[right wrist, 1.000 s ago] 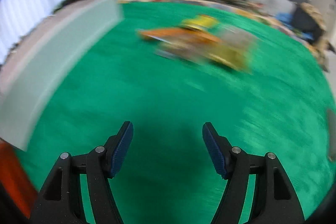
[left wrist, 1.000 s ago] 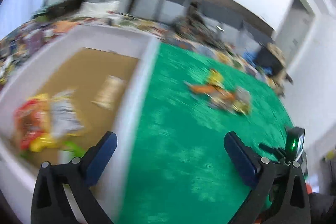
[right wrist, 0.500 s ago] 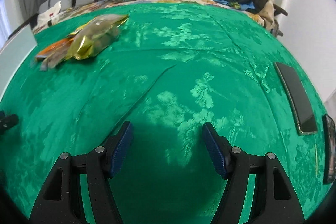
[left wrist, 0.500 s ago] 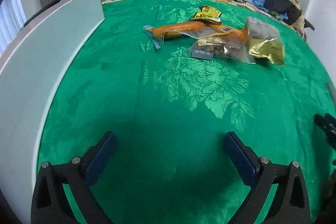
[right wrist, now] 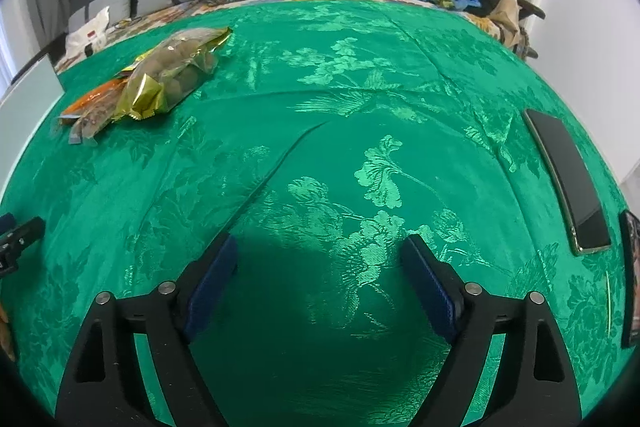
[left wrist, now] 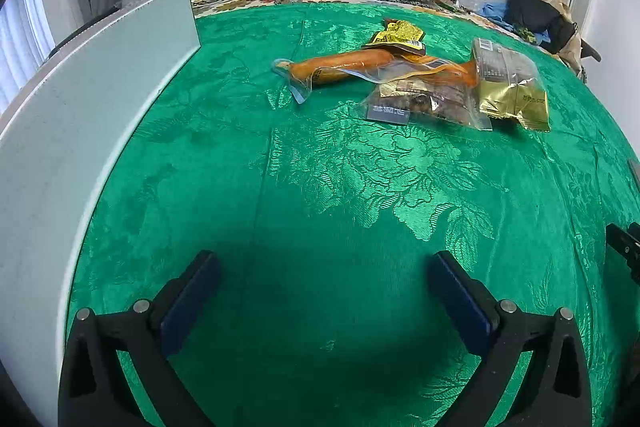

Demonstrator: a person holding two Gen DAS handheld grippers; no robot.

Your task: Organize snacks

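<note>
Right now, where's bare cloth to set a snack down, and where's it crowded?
Free: the green cloth between the snack pile and the open left tool; also the wide stretch ahead of the open right tool, bordered by the phone. Crowded: the overlapping packets, and the edge along the white box wall.

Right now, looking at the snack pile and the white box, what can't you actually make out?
- White box, left wrist view: only its outer wall shows; the inside is hidden.
- Orange sausage pack, left wrist view: its far end is covered by the clear pack.
- Yellow packet: print too small to read.
- Dark flat device, right wrist view: a second one beside it is cut off by the lens edge.
</note>
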